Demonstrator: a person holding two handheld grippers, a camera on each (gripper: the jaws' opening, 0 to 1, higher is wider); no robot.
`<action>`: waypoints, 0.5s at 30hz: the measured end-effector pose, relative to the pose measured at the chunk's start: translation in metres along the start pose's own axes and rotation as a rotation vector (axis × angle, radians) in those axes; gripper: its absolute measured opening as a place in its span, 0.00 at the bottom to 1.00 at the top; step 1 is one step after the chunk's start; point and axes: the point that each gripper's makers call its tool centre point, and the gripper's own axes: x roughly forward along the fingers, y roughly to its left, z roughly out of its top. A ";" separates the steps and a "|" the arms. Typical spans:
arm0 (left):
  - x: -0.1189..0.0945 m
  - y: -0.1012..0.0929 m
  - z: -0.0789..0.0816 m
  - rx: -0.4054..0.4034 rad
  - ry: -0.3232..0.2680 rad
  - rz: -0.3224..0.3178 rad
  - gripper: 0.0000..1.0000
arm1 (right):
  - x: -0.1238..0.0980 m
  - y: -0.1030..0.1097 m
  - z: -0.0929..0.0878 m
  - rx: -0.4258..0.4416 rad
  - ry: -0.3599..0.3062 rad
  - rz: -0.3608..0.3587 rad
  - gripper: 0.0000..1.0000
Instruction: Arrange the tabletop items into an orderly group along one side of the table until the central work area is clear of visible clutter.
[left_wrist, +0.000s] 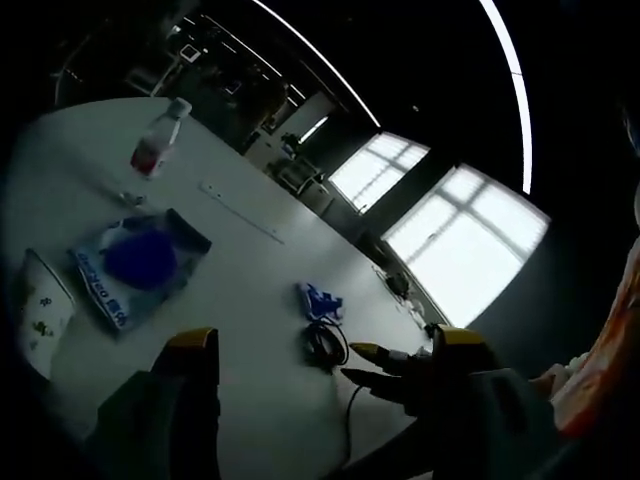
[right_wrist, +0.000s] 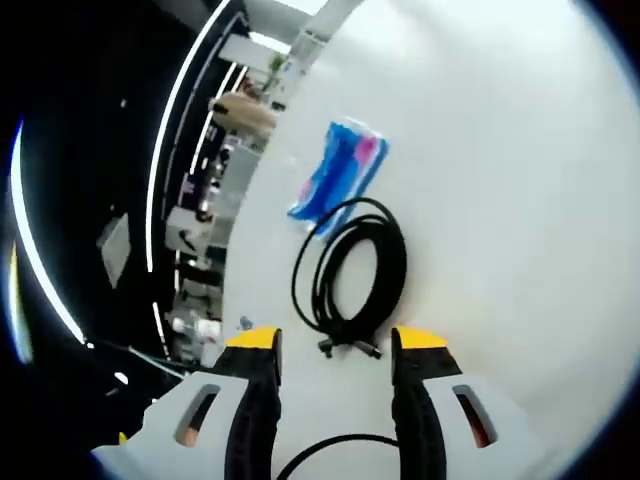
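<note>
Right gripper (right_wrist: 335, 345): jaws stand wide apart with nothing between them, tips poised just short of the coiled black cable (right_wrist: 352, 270).
Cable position: dead ahead of the right gripper's jaws on the white table (right_wrist: 520, 150), its plug ends at the near edge of the coil, just between the 2 jaw tips.
Blue packet (right_wrist: 338, 175): beyond the coil from the right gripper, touching or slightly under its far loop; I cannot tell which.
Left gripper (left_wrist: 330, 350): jaws open wide and empty, held above the table; the cable and small blue packet lie ahead between them, toward the right jaw.
Other items: ahead and left of the left gripper sit a blue pouch (left_wrist: 140, 265), a paper cup (left_wrist: 40, 310) nearer the left jaw, and farther off an upright bottle (left_wrist: 160, 135).
Risk 1: closing on 1 strand only would probably let the coil unravel and trail across the central area, since nothing visibly ties the loops.
Risk 2: dragging the coil may pull the blue packet along or flip it, given how close they lie.
Risk 3: a dangling cable swept toward the bottle or cup could tip them, as both stand tall and look light.
Risk 4: the plug ends could slip from the jaws if pinched at the tips.
</note>
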 end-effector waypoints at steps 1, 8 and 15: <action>0.000 0.000 0.000 0.000 0.000 0.000 0.90 | 0.001 0.001 0.001 -0.033 -0.002 -0.002 0.43; -0.001 0.002 -0.001 0.003 0.005 0.005 0.90 | 0.003 0.007 -0.005 -0.210 0.057 0.016 0.49; -0.002 0.003 -0.001 0.002 0.005 0.010 0.90 | 0.002 0.005 -0.004 -0.175 0.048 0.017 0.48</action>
